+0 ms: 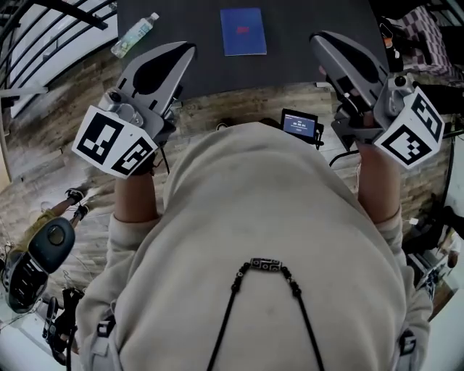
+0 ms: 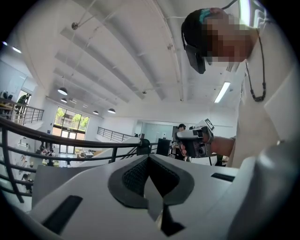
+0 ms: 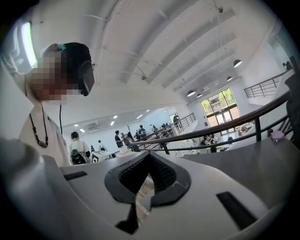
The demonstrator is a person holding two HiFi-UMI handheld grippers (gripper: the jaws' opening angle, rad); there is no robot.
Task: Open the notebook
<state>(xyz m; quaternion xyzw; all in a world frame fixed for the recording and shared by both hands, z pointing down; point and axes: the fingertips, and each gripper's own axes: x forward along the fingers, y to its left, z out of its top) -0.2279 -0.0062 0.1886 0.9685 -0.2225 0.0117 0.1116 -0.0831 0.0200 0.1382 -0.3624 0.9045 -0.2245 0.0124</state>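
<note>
A closed blue notebook [image 1: 243, 31] lies flat on the dark table [image 1: 181, 22], near its far middle. In the head view my left gripper [image 1: 187, 49] hovers at the table's near edge, left of the notebook and short of it. My right gripper [image 1: 317, 38] hangs at the near edge to the notebook's right. Both point level toward the table with jaws shut and nothing held. Neither gripper view shows the notebook. The left gripper [image 2: 149, 157] view shows the right gripper [image 2: 197, 140] in a hand. The right gripper [image 3: 150, 154] view shows the table's grey top [image 3: 267, 164].
A clear water bottle [image 1: 134, 34] lies on the table's left part. A small screen device [image 1: 299, 123] sits below the table edge by my chest. A black railing [image 1: 43, 43] runs at the left, and a wheeled chair [image 1: 36, 261] stands on the wooden floor at lower left.
</note>
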